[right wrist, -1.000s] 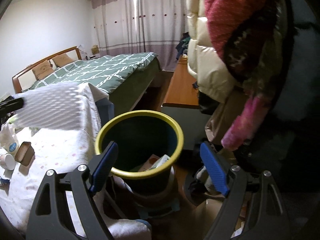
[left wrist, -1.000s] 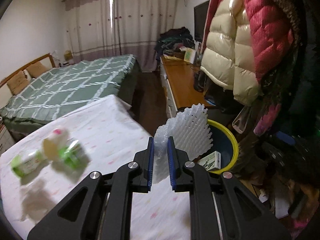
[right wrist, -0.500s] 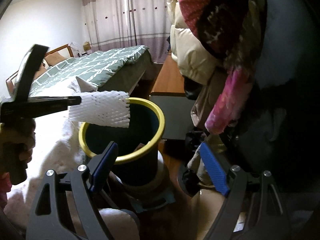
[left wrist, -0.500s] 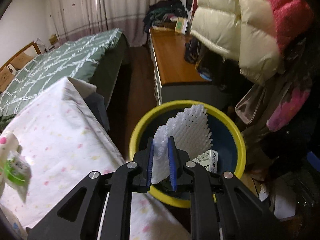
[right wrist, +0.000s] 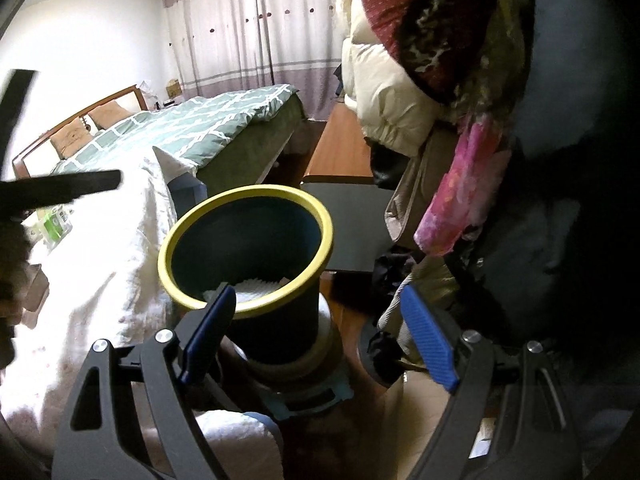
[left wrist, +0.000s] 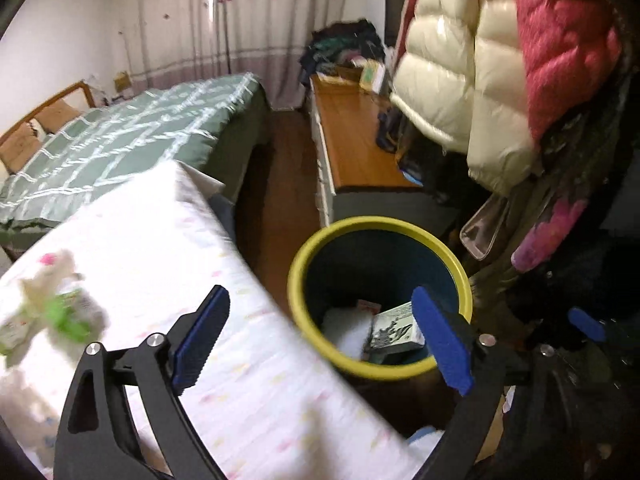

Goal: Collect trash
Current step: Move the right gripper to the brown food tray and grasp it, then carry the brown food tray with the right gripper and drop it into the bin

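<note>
The left gripper (left wrist: 320,340) is hanging wide open and empty above the bin (left wrist: 380,226), at 5 o'clock in its view. White foam (left wrist: 348,330) is lying inside beside a small box (left wrist: 396,330). The right gripper (right wrist: 316,334) is also gaping empty, with the bin at 12 o'clock.

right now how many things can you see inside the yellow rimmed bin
3: white foam netting at the bottom left, a printed box to its right, and a small reddish card behind them. The bin wall may hide more.
</note>
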Demonstrator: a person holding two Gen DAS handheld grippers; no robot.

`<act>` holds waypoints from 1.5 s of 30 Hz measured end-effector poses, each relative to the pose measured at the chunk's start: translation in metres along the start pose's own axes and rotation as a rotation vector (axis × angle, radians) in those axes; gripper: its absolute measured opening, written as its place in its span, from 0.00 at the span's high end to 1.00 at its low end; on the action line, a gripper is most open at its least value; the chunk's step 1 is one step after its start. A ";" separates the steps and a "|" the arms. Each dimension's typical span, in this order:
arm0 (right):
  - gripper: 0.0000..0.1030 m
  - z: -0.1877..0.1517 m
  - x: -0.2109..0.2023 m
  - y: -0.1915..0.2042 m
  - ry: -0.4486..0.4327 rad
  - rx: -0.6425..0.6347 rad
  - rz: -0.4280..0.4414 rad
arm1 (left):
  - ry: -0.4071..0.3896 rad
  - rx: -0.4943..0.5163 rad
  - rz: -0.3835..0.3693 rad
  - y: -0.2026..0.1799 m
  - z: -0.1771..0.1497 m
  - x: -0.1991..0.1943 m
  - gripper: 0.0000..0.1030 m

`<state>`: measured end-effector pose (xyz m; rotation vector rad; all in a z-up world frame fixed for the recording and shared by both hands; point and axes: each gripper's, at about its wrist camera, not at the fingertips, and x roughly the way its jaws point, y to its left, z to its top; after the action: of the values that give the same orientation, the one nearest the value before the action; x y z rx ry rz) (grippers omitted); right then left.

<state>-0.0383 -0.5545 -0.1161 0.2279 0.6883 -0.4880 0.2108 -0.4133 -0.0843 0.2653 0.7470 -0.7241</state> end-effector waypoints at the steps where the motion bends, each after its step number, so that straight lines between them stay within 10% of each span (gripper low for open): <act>1: 0.22 0.000 0.001 0.004 0.004 -0.005 0.008 | -0.013 -0.005 0.008 0.007 -0.004 -0.012 0.10; 21: 0.23 0.016 0.011 0.240 0.068 -0.305 0.402 | -0.167 -0.291 0.385 0.183 -0.162 -0.226 0.05; 26: 0.49 0.008 0.024 0.291 0.131 -0.331 0.431 | -0.179 -0.322 0.387 0.198 -0.178 -0.236 0.05; 45: 0.95 -0.006 0.064 0.318 0.251 -0.306 0.397 | -0.160 -0.382 0.346 0.212 -0.196 -0.226 0.05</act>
<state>0.1599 -0.3000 -0.1492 0.1319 0.9268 0.0299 0.1384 -0.0542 -0.0727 -0.0139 0.6506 -0.2615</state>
